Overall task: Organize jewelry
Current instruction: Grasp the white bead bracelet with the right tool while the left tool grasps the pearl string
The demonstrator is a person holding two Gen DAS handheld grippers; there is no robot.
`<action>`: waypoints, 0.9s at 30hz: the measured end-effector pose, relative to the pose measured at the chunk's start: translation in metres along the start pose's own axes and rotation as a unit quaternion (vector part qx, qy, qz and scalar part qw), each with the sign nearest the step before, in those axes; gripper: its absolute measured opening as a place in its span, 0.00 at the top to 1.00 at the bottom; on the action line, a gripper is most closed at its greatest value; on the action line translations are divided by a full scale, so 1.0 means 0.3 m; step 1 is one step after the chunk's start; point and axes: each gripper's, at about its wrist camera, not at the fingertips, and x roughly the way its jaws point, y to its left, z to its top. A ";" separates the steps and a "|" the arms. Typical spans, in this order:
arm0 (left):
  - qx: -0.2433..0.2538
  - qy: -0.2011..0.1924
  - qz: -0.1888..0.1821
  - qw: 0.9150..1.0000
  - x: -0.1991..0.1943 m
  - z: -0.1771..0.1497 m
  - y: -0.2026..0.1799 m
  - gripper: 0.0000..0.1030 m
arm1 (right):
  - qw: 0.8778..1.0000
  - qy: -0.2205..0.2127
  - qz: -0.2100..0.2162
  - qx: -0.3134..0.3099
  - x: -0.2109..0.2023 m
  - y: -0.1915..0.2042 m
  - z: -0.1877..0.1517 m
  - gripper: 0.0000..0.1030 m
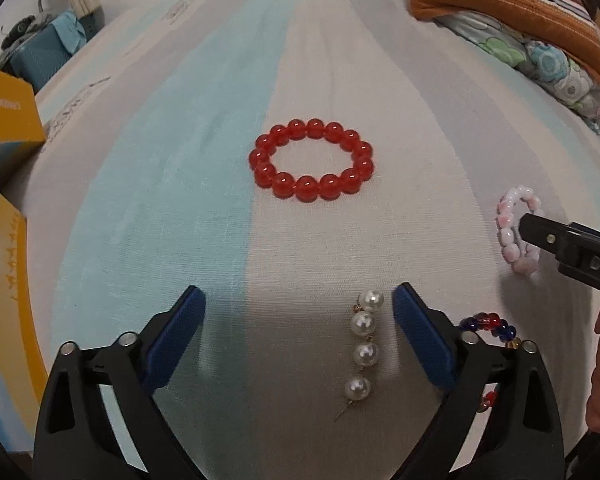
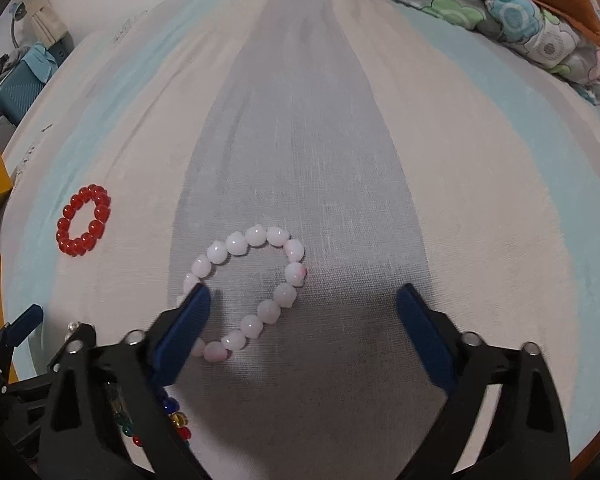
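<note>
Pearls [image 1: 363,350] lie in a line from near to far between the wide-open left gripper [image 1: 298,300]. Farther off sits the red bracelet [image 1: 312,159]. The right gripper [image 2: 303,298], open too, straddles the pink bracelet [image 2: 249,292], empty.

A red bracelet [image 1: 312,159] of big glossy round beads lies flat on the bed [image 1: 228,184] as a closed ring, out ahead of my left jaws, across the seam between a pale blue stripe and a cream one. Nearer me, a pearl strand [image 1: 363,350] of four white pearls on gold links lies straight, its thin pin at the near end. A pink bracelet [image 2: 247,292] of milky, blush-flecked beads lies flat on a grey stripe in a pinched loop, its left edge under my right jaws' left tip. A multicoloured bracelet [image 1: 489,326] of small blue, red and amber glass beads lies just beside the pearls, partly hidden.
</note>
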 end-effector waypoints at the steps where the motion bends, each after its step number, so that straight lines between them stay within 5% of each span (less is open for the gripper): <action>1: 0.001 0.000 -0.003 1.000 -0.002 -0.003 -0.001 0.17 | 1.000 0.002 -0.001 0.001 0.004 0.000 -0.001 0.20; 20: 0.011 0.010 -0.021 1.000 -0.042 -0.032 0.011 0.90 | 1.000 0.005 -0.008 0.003 -0.004 -0.009 0.007 0.78; 21: 0.012 0.010 -0.023 1.000 -0.043 -0.032 0.014 0.90 | 1.000 0.005 -0.005 0.001 -0.005 -0.009 0.009 0.85; 27: 0.013 0.009 -0.032 0.999 -0.053 -0.038 0.031 0.90 | 1.000 -0.017 0.003 0.012 -0.043 -0.014 0.010 0.91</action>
